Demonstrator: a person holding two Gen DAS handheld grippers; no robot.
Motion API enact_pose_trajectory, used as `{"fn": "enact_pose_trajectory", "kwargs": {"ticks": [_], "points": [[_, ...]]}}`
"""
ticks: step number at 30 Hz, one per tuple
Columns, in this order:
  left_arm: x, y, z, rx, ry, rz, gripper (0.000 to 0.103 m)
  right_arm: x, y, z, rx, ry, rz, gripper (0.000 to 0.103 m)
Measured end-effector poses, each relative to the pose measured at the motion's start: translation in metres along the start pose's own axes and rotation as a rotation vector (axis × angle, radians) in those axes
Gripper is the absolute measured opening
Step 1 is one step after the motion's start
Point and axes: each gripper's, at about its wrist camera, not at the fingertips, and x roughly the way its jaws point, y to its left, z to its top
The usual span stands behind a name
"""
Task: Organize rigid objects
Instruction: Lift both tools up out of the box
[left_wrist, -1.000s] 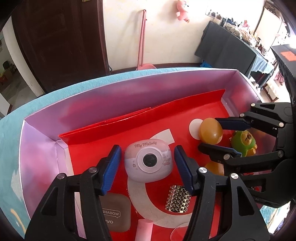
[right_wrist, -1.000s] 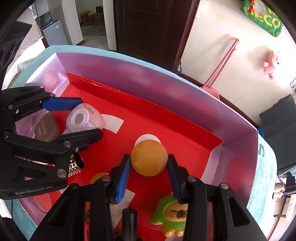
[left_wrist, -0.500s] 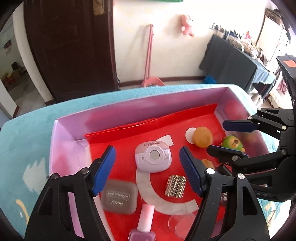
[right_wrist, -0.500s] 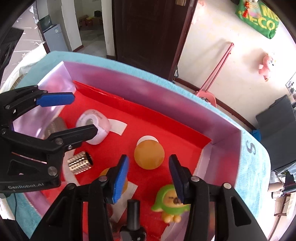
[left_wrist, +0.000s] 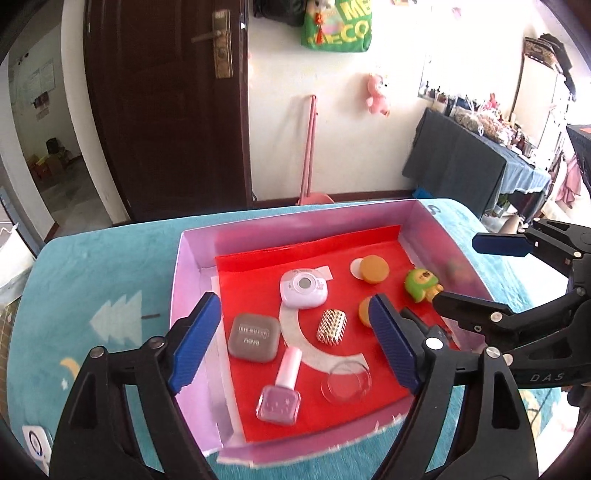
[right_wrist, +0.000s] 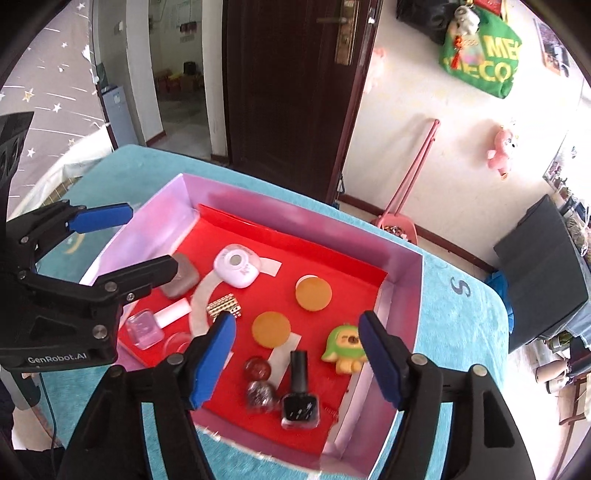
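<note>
A pink-walled box (left_wrist: 192, 258) lined in red sits on the teal cloth. It holds a white round camera toy (left_wrist: 303, 288), two orange discs (left_wrist: 374, 269) (right_wrist: 270, 328), a green duck figure (left_wrist: 421, 284), a grey eyeshadow case (left_wrist: 253, 336), a gold studded piece (left_wrist: 331, 326), a pink nail polish (left_wrist: 282, 387), a clear dish (left_wrist: 345, 380) and a black nail polish (right_wrist: 300, 395). My left gripper (left_wrist: 293, 300) hovers above the box's left half, jaws opening, nothing between them. My right gripper (right_wrist: 297, 318) hovers over the right half, jaws opening and empty.
A red bead (right_wrist: 257, 368) and a glittery ball (right_wrist: 260, 395) lie beside the black polish. The box (right_wrist: 402, 295) rests on a teal table cover (left_wrist: 92, 295). Beyond stand a dark door (left_wrist: 166, 110), a pink broom (left_wrist: 308, 147) and a black-draped table (left_wrist: 461, 166).
Both grippers rose and drew back from the box floor. The right jaws spread away from the orange disc and the left jaws widened around the white camera toy, which stays put.
</note>
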Motion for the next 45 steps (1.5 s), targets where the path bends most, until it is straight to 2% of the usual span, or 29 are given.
{"fn": "enact_pose_trajectory", "kwargs": {"ticks": [8, 15, 21, 26, 33, 41, 45], "points": [[-0.025, -0.001, -0.029, -0.062, -0.05, 0.005, 0.085, -0.028, 0.002, -0.029, 0.072, -0.081, 0.016, 0.089], [-0.038, -0.001, -0.048, -0.08, -0.1, 0.043, 0.087, -0.03, 0.0, -0.056, 0.108, -0.12, -0.011, 0.092], [-0.024, -0.005, -0.064, -0.052, -0.144, 0.112, 0.088, -0.023, 0.0, -0.071, 0.137, -0.194, -0.053, 0.098], [-0.006, -0.005, -0.071, -0.061, -0.176, 0.133, 0.088, -0.011, -0.002, -0.081, 0.169, -0.27, -0.106, 0.102], [0.012, -0.016, -0.079, -0.016, -0.221, 0.152, 0.092, 0.007, -0.008, -0.094, 0.201, -0.354, -0.142, 0.103], [0.024, -0.012, -0.083, -0.043, -0.227, 0.189, 0.092, 0.021, -0.004, -0.094, 0.18, -0.397, -0.179, 0.103], [0.026, -0.01, -0.084, -0.056, -0.222, 0.188, 0.092, 0.027, -0.004, -0.094, 0.189, -0.393, -0.152, 0.103]]}}
